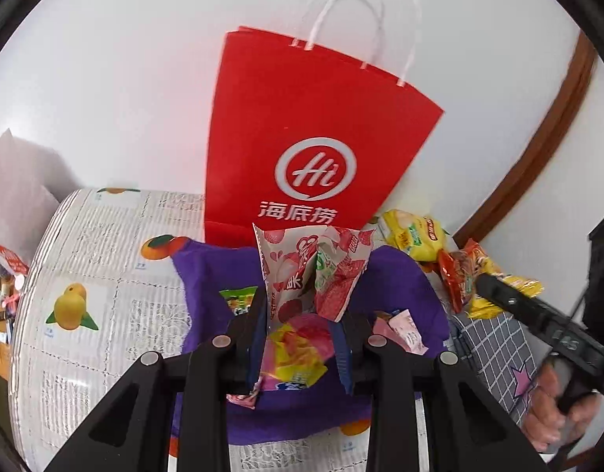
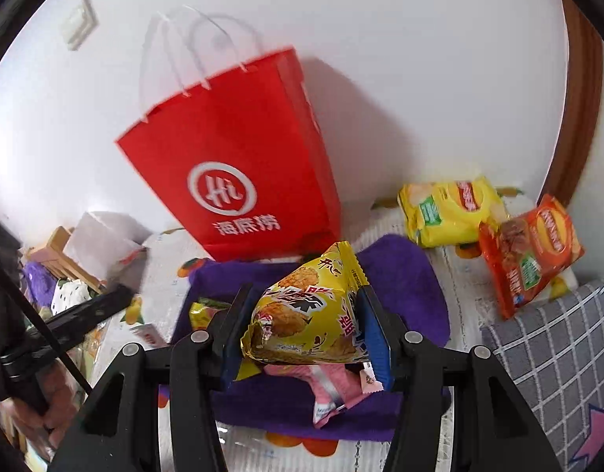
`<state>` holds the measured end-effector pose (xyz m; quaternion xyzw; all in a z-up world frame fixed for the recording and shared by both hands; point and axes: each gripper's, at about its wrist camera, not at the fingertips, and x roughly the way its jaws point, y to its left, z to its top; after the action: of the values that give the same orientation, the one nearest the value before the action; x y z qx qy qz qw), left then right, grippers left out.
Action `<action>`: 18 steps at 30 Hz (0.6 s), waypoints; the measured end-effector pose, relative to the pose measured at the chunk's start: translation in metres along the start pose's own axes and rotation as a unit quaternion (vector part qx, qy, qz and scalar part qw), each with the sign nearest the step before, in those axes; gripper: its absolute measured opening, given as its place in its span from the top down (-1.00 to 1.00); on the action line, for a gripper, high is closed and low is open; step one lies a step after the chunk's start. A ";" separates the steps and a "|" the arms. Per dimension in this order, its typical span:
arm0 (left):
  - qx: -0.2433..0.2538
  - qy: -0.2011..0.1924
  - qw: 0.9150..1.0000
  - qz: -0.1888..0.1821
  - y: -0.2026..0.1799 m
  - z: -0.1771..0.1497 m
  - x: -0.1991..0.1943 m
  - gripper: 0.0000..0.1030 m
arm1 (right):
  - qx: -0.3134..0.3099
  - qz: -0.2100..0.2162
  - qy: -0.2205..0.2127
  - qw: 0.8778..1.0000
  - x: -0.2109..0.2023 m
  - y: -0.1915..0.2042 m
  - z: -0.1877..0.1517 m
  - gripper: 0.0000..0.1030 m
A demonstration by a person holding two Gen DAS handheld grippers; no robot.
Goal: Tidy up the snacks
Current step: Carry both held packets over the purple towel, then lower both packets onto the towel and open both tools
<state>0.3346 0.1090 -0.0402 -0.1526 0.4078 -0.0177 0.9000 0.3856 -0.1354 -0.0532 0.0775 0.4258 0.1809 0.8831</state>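
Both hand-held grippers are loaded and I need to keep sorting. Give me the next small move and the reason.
Probably carry the yellow packet, clamped in the right hand-held gripper, on toward the red bag standing behind the purple cloth. The left hand-held gripper also grips a pink-white packet, so neither can pick up more, though the bag's opening cannot be seen from here.
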 end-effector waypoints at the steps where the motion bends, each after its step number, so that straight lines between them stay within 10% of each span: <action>1: 0.000 -0.002 1.000 0.001 0.002 0.001 0.001 0.45 | 0.003 0.003 0.005 1.000 0.006 -0.003 -0.001 -0.01; 18: -0.018 0.025 0.999 -0.020 0.012 -0.002 0.019 0.43 | 0.049 0.009 0.124 0.991 0.098 -0.034 -0.018 -0.02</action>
<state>0.3443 0.1168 -0.0589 -0.1762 0.4277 -0.0324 0.8860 0.4360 -0.1288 -0.1456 0.1017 0.5400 0.1763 0.8167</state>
